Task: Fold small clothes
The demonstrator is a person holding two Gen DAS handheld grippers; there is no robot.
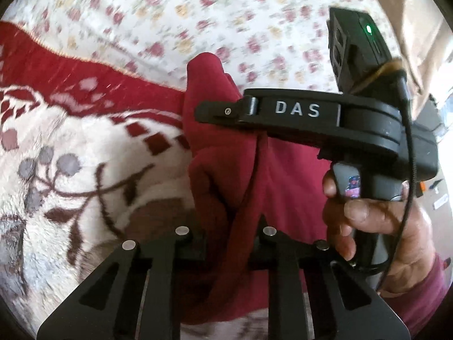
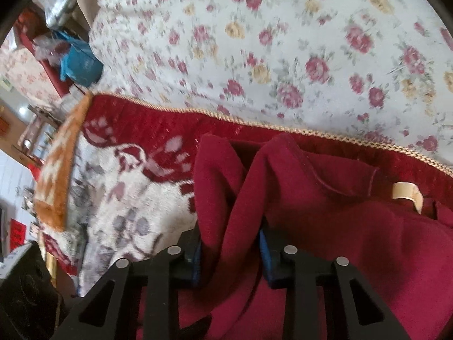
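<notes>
Currently both tools, left tool (image 1: 226, 243) and right tool (image 2: 230, 250), are clamping the dark-red fleece garment (image 2: 325, 226), lifting it mid-fold. Next move is probably calling for laying it flat on the patterned plush blanket (image 1: 70, 170).

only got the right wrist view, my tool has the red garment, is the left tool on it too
Observer: Yes. The left wrist view shows the left tool closed on a bunch of the maroon garment.
Operator: where is it relative to mine
Observer: Seen from the left, the right tool comes in from the side and pinches the same bunch of fabric just beyond the left tool's fingers.
Operator: is my unit powered
Observer: A green light is lit on the black box mounted on top of the right tool.
</notes>
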